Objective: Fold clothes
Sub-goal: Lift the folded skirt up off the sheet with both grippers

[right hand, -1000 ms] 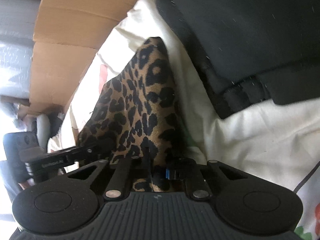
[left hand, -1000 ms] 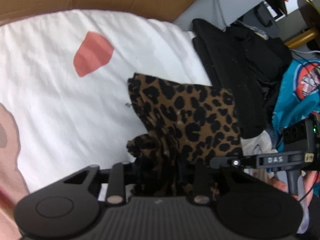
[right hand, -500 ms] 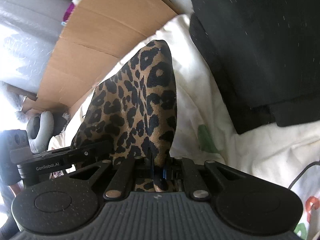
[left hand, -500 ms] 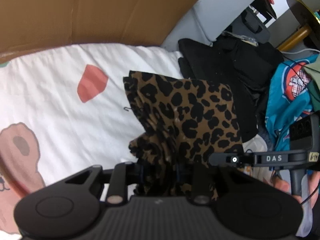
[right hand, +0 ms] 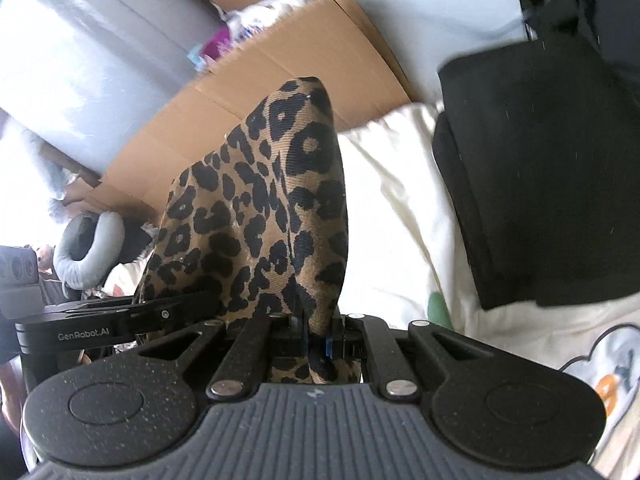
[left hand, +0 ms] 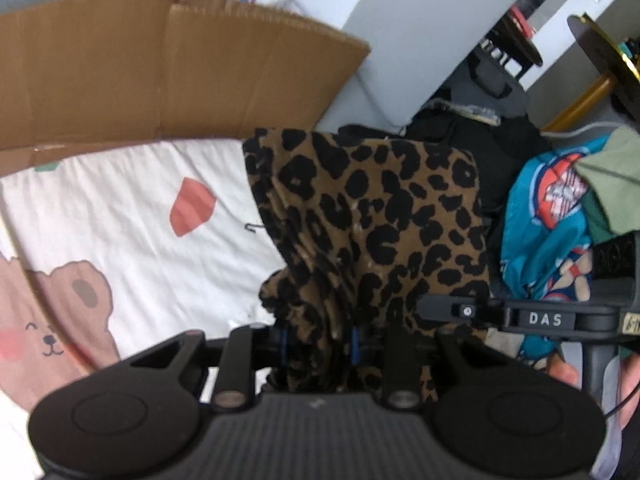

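A leopard-print garment [left hand: 376, 220] hangs in the air above the white printed bed sheet [left hand: 120, 216], held by both grippers. My left gripper [left hand: 318, 344] is shut on a bunched edge of it. My right gripper [right hand: 316, 340] is shut on another edge, with the leopard-print garment [right hand: 272, 200] rising in a folded peak in front of it. The right gripper [left hand: 520, 318] also shows in the left wrist view, just right of the cloth. The left gripper [right hand: 120, 320] shows at the lower left in the right wrist view.
A cardboard sheet [left hand: 160, 72] stands behind the bed. A folded black garment [right hand: 540, 180] lies on the white sheet [right hand: 400, 208] to the right. A pile of black, teal and green clothes [left hand: 560, 208] lies at the right. A grey neck pillow [right hand: 88, 248] is at the left.
Both grippers have lifted the leopard-print garment higher off the sheet. More of the cardboard and the room behind now shows in both views.
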Tool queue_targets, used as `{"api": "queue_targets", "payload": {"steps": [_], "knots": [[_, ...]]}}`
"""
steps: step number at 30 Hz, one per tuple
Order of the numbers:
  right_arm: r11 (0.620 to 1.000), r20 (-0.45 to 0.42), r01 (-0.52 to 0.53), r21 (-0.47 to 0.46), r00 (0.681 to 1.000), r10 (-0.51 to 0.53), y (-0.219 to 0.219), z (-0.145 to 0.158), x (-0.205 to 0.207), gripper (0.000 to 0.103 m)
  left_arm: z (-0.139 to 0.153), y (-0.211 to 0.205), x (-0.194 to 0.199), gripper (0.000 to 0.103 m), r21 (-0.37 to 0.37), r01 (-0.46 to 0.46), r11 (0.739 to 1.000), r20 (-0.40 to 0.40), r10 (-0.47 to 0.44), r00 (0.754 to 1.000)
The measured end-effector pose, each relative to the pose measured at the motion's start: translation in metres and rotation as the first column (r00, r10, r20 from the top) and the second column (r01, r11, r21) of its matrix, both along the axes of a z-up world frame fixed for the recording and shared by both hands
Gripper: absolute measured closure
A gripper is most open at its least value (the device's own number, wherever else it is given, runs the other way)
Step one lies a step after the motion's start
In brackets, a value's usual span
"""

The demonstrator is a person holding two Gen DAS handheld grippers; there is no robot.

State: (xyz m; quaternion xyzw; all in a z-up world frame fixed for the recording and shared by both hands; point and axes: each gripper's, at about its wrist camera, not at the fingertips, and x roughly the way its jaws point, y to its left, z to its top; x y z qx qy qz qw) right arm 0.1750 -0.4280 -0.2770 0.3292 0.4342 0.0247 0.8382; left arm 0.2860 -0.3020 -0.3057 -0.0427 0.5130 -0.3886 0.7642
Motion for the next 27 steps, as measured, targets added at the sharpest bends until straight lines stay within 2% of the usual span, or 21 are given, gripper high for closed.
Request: {"api": "queue_targets", "payload": {"steps": [7,14,20,27], "knots": [[0.998,0.056,-0.012,-0.055,0.998,0.015,0.000,0.066,-0.008,0.097,0.060,0.011,-0.012,0.075,-0.024,-0.058,0.998,0.025,0.058,0.998],[0.995,0.090,-0.021,-0.097,0.996,0.029,-0.010,0.125,-0.022,0.097,0.120,0.016,-0.030,0.075,-0.014,-0.075,0.997,0.067,0.076,0.995],[0.992,0.099,-0.005,-0.127,0.995,0.018,-0.026,0.161,-0.042,0.097,0.161,0.019,-0.050,0.075,-0.036,-0.083,0.996,0.073,0.086,0.994],[0.986,0.122,0.046,-0.162,0.992,-0.026,-0.048,0.189,-0.067,0.097,0.196,0.007,-0.068,0.075,-0.071,-0.090,0.993,0.078,0.096,0.992]]}}
